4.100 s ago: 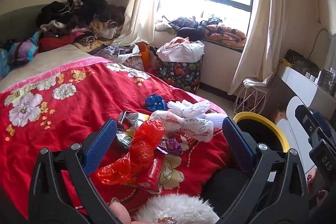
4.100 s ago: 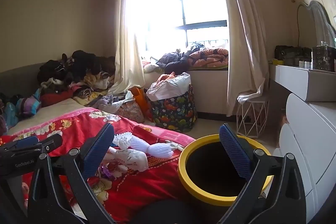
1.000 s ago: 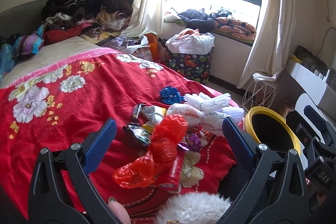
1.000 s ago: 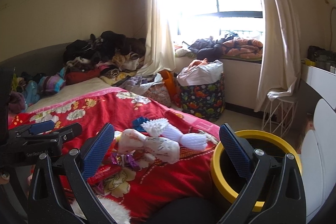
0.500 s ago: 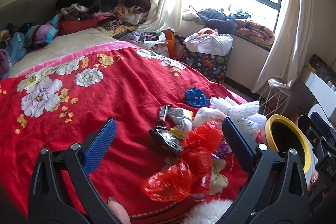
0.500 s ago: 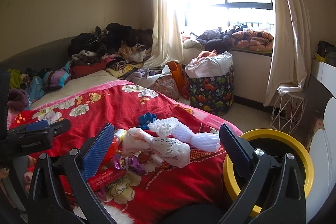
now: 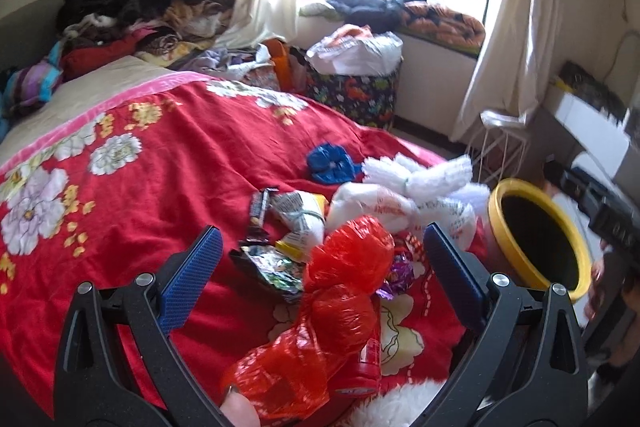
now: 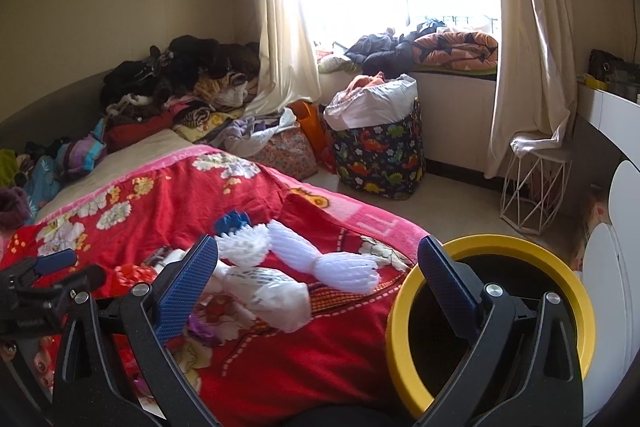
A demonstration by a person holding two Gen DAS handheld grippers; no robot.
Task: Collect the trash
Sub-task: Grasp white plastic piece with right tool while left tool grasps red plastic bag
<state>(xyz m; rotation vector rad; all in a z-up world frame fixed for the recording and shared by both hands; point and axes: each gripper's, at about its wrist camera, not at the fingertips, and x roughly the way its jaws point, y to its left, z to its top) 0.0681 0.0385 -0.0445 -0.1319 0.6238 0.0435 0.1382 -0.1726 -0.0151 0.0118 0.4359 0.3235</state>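
Trash lies in a heap on the red flowered blanket [image 7: 168,163]: a crumpled red plastic bag [image 7: 340,291], a white printed bag [image 7: 384,207], white foam netting [image 7: 420,175], a blue wad [image 7: 330,163] and foil snack wrappers [image 7: 272,267]. My left gripper [image 7: 320,267] hovers open just above the red bag, nothing between its blue pads. My right gripper [image 8: 318,287] is open too, over the bed edge, its right finger in front of the yellow-rimmed bin [image 8: 492,247]. The white netting [image 8: 320,259] and white bag [image 8: 272,299] show between its fingers.
The yellow-rimmed bin [image 7: 536,239] stands beside the bed at the right. A dinosaur-print hamper [image 8: 380,151], a white wire stool [image 8: 534,187], clothes piles [image 8: 180,79] by the wall and a white dresser [image 8: 616,259] surround the floor. White fluff [image 7: 396,403] sits below the left gripper.
Both grippers have swung back to the right and lower toward the trash heap; the red bag now sits between the left fingers and the bin rim looms larger at the right gripper.
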